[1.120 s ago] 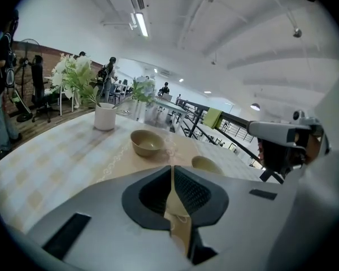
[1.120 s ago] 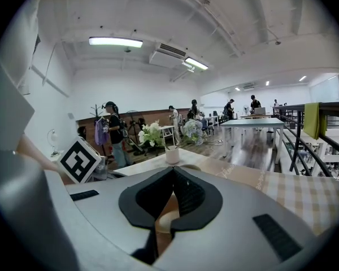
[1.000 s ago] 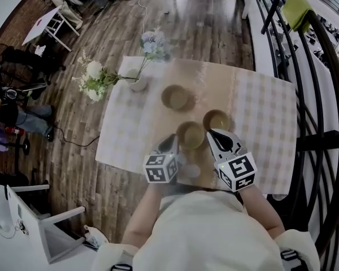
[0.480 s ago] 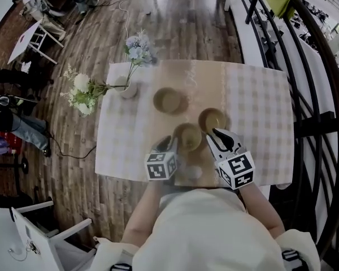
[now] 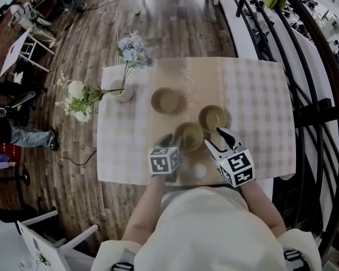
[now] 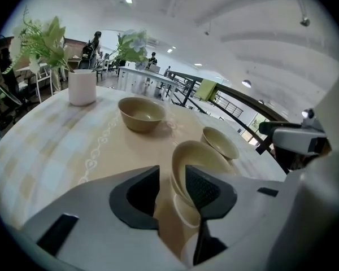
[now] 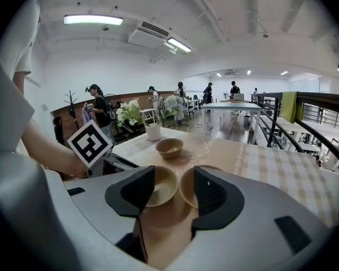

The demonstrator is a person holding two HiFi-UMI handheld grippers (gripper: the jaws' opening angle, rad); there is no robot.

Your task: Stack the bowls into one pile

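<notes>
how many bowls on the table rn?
3. Far bowl nearest the vase; near bowl by the left tool; right bowl by the right tool. None looks hidden.

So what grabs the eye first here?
Three tan bowls sit unstacked on the checked table, a vase of flowers at its far-left corner. At the near edge, the left tongs and right tongs have just been opening: the nearest bowl's rim shows between the left jaws, nothing between the right.

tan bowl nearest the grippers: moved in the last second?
No. The round tan bowl nearest the person keeps its place near-left of the second tan bowl, on the beige stripe of the checked tablecloth; only the view shifted.
</notes>
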